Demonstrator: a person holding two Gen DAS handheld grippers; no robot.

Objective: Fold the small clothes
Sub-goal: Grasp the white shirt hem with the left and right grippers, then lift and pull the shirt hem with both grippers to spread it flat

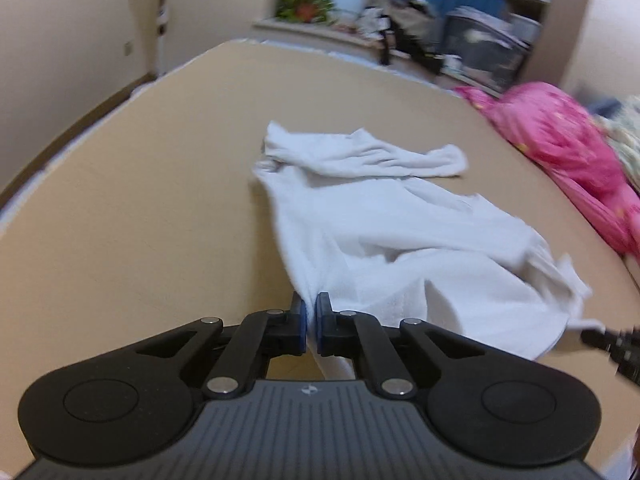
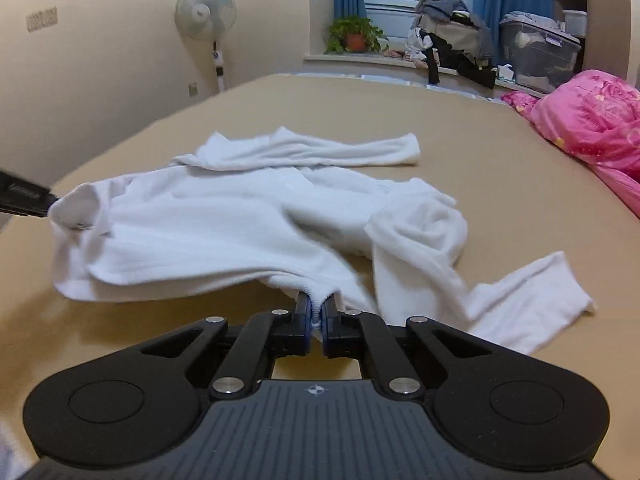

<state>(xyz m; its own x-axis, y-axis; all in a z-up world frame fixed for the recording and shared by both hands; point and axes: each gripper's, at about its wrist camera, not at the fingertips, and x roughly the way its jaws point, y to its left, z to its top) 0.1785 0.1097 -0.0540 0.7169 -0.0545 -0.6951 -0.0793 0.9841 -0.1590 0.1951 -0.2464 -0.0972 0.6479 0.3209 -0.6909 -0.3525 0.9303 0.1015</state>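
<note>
Left wrist view: left tongs [image 1: 311,314] clamped on a hem corner of the white garment [image 1: 392,232], lifted slightly off the tan bed [image 1: 140,208]; the cloth trails away and to the right, one sleeve [image 1: 384,156] lying across the far end. Pink bedding [image 1: 568,148] sits at the right edge, apart from the garment. Right wrist view: right tongs [image 2: 318,316] pinched on the other hem edge; second sleeve [image 2: 532,288] flopped out to the right, body bunched and creased mid-bed. Step in hand, by judgement: spreading and squaring the garment ahead of the first fold. Next move likely calls for drawing both held corners apart and taut, laying the body flat, then tucking sleeves inward.
</note>
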